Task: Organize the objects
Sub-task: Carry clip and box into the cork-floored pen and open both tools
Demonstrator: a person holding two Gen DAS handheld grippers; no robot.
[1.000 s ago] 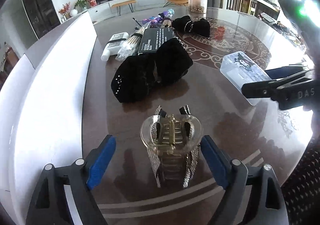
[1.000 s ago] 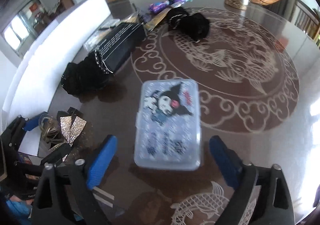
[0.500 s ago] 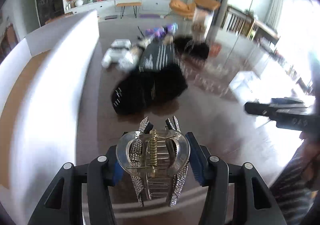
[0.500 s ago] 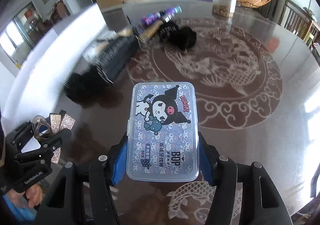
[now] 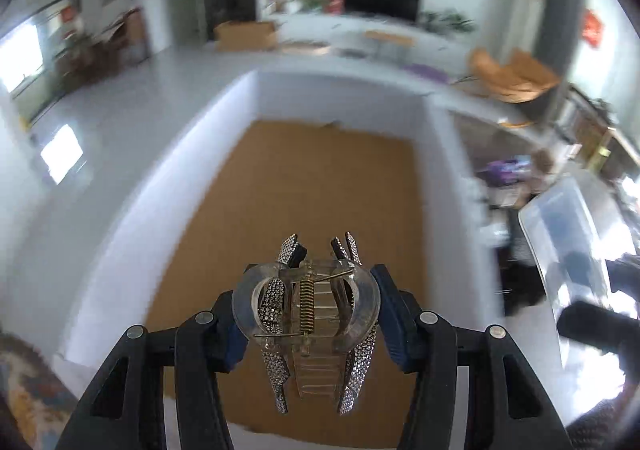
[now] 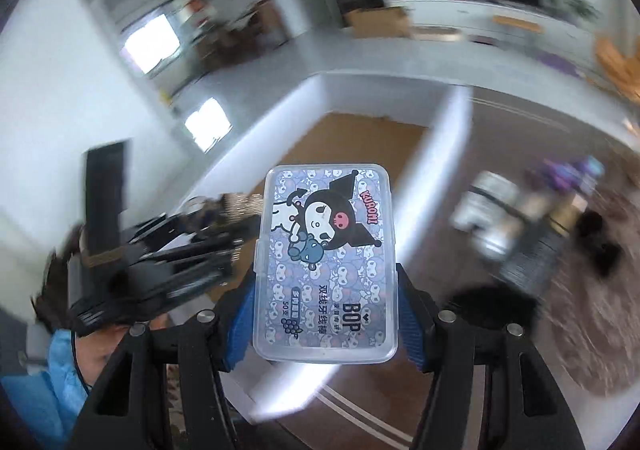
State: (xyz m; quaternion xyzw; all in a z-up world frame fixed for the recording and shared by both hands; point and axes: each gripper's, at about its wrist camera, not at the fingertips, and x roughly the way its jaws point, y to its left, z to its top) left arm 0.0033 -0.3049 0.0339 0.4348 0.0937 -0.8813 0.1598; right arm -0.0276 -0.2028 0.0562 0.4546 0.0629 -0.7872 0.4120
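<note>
— Fingers first: how are the left gripper's [image 5: 306, 314] set?

— Blue pads are pressed against both sides of the clear hair claw clip [image 5: 306, 316], which is pinched between them. The clip's rhinestone-covered teeth and brass spring are seen from above, and it is held clear of any surface, over the tan floor of the white open box [image 5: 132, 218].

— And the right gripper [image 6: 326, 314]?

— Its fingers [image 6: 240, 324] are closed on the long edges of the clear plastic floss box [image 6: 326, 262], printed with a cartoon character and the letters BOP. The box is carried in the air, lid side up toward the camera, roughly above the near white wall of the open box, whose tan floor is seen just beyond it.

— Are the two grippers seen together?

— Yes. In the right wrist view the left gripper is shown blurred to the left of the floss box, with the glittering clip at its tip and a blue sleeve [image 6: 52, 382] below it. In the left wrist view the floss box is seen at the right edge, blurred.

— What is left on the bench [image 6: 500, 138]?

— Dark brown bench surface is seen to the right of the open box. Blurred items are scattered on it: a white bottle [image 6: 486, 206], purple packets [image 6: 568, 174] and black fabric pieces [image 6: 600, 242]. Detail cannot be told through the blur.
</note>
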